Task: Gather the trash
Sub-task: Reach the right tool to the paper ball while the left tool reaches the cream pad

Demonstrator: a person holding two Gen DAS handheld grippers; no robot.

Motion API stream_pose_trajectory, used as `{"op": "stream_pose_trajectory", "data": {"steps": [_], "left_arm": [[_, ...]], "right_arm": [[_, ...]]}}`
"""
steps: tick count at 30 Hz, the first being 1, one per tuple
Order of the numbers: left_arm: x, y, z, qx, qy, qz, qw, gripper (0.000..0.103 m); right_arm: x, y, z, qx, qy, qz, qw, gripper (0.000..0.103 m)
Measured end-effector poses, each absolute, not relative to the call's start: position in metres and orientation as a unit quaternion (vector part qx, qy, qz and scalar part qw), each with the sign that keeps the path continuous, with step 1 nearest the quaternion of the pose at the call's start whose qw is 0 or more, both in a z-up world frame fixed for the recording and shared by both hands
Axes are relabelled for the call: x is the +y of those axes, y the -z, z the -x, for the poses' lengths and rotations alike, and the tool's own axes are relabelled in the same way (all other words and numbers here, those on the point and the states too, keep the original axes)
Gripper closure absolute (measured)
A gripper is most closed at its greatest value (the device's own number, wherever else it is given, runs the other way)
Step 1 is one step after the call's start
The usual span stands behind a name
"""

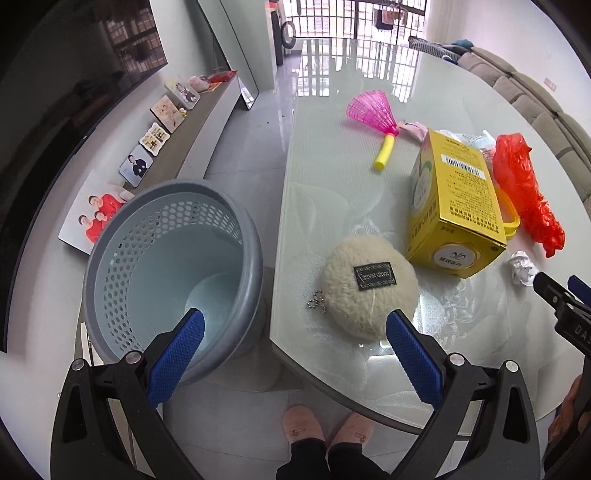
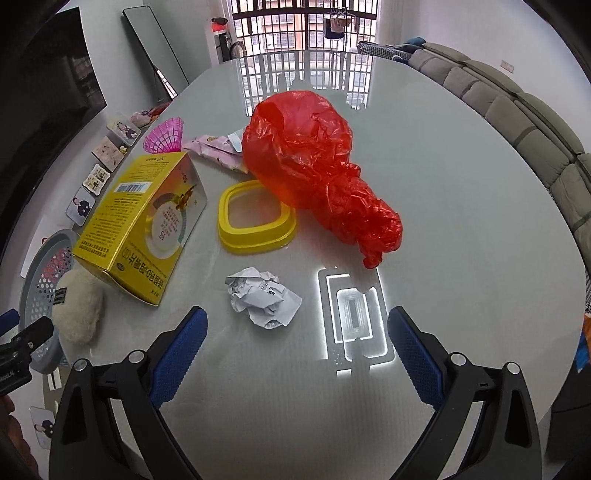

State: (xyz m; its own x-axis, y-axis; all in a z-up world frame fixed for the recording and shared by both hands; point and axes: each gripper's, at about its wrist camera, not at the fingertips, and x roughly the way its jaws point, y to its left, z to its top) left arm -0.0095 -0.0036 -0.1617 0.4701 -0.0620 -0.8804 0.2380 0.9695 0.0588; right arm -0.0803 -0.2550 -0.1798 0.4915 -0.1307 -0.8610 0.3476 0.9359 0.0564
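The crumpled paper ball (image 2: 263, 297) lies on the desk (image 2: 443, 184) just ahead of the right gripper (image 2: 297, 339), whose jaws are spread wide and empty. It is judged light and crushable, best pinched across its middle.

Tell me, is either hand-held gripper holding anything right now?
Nothing is held. The left hand-held gripper and the right hand-held gripper are both open, with nothing between their fingers.

Wide-open left claw (image 1: 295, 332) above grey basket (image 1: 110, 258)

framed photos (image 1: 136, 170) along a low shelf, grey sofa (image 2: 517, 110), barred window (image 2: 303, 26)
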Motion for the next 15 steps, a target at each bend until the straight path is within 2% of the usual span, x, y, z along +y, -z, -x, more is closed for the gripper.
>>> {"op": "stream_pose_trajectory", "data": {"steps": [15], "left_arm": [[-0.013, 0.162, 0.01, 0.491, 0.074, -0.086, 0.864, 0.006]], "right_arm": [[-0.25, 0.198, 0.064, 0.479, 0.107, -0.077, 0.868, 0.009]]}}
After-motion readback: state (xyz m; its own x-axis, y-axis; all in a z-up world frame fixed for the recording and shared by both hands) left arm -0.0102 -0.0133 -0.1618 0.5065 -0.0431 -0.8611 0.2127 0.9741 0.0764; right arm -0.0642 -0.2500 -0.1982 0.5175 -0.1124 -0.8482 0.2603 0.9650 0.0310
